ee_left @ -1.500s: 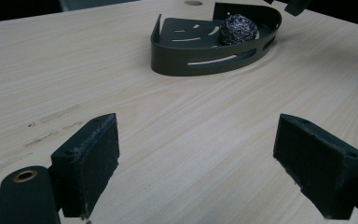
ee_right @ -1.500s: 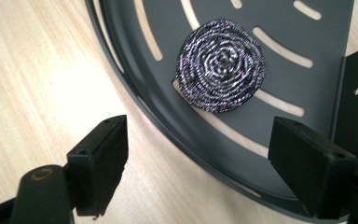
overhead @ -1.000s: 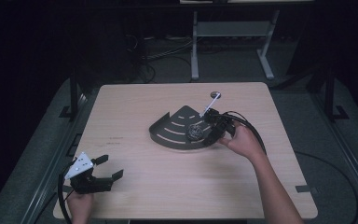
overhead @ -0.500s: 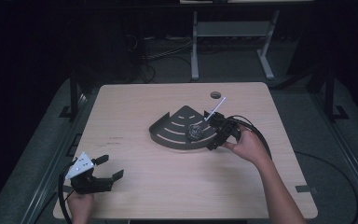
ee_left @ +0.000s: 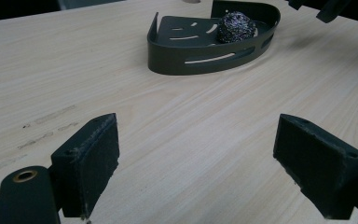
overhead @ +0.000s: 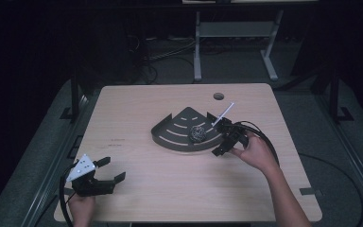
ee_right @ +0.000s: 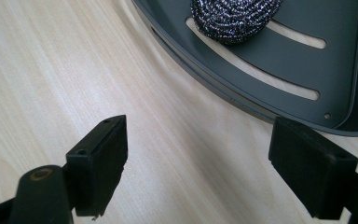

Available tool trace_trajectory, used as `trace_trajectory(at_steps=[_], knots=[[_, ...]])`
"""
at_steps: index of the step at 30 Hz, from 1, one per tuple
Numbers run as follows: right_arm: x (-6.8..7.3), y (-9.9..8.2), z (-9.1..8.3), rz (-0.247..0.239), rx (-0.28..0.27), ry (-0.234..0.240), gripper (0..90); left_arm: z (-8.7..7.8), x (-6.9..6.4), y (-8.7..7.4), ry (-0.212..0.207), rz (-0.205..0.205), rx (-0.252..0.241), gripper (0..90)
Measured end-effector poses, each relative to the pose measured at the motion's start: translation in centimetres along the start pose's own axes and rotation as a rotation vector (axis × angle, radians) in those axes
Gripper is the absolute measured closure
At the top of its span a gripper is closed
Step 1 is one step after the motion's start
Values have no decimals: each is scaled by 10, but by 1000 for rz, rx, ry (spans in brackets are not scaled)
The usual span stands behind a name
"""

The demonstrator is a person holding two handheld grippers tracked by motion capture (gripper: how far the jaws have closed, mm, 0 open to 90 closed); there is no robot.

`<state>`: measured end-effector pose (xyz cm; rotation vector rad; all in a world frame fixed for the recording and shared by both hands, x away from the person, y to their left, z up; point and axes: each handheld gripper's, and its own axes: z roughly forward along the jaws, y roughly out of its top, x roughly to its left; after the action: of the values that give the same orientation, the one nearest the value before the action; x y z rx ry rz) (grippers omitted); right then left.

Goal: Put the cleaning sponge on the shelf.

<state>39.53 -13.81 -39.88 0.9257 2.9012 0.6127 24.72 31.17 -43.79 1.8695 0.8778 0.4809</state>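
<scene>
Scourer (overhead: 197, 133) sits in the tray (overhead: 170, 135), let go. Right tool (overhead: 222, 139) has backed off to the rim, jaws apart and empty (left tool (overhead: 105, 176) idle, apart too).

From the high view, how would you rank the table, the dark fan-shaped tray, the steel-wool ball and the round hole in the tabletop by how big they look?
1. Table
2. Fan-shaped tray
3. Steel-wool ball
4. Round hole, only slightly smaller than the ball and farther from the camera, so that last pair is unsure.
</scene>
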Motion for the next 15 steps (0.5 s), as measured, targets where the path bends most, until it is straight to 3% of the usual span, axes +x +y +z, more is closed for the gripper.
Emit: trace_trajectory(at_steps=[15], knots=[[2, -22, 3, 21, -3, 11, 191, 1, 0, 0, 0, -1, 2, 137]])
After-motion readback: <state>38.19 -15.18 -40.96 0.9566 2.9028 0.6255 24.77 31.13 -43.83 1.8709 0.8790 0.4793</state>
